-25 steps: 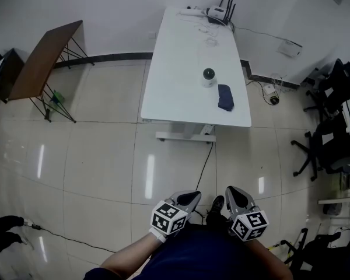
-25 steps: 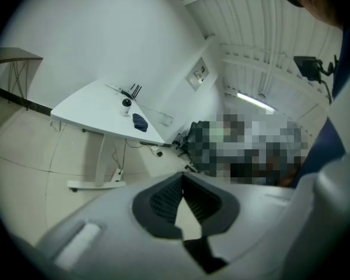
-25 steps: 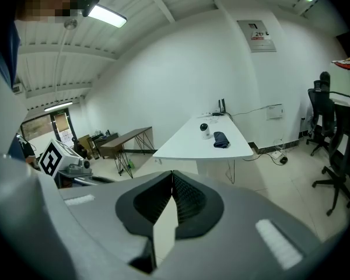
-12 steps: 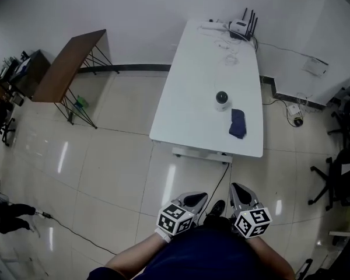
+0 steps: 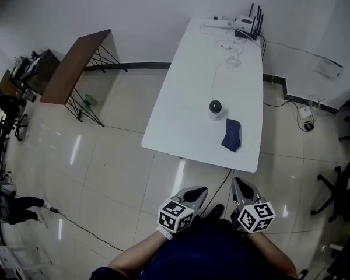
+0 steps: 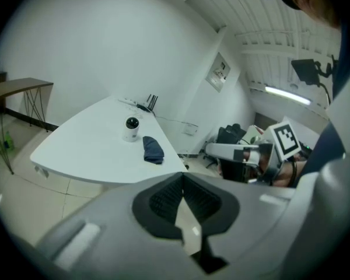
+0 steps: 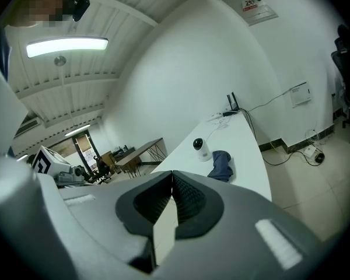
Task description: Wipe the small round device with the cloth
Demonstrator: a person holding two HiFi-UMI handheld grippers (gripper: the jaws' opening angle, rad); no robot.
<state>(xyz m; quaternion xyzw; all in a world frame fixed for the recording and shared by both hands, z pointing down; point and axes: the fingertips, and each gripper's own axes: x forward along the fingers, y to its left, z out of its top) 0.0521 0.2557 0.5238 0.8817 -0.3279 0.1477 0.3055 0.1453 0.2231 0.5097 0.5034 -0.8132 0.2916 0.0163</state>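
**Grippers close in on the table, cloth untouched**
The left gripper (image 5: 197,191) and right gripper (image 5: 239,184) are held at the waist, jaws pressed together on nothing. The white table (image 5: 175,121) ahead of them has drawn nearer over the past second. The small round device (image 5: 215,108) and the dark cloth (image 5: 231,135) beside it lie well beyond both tips, so wiping has not begun.
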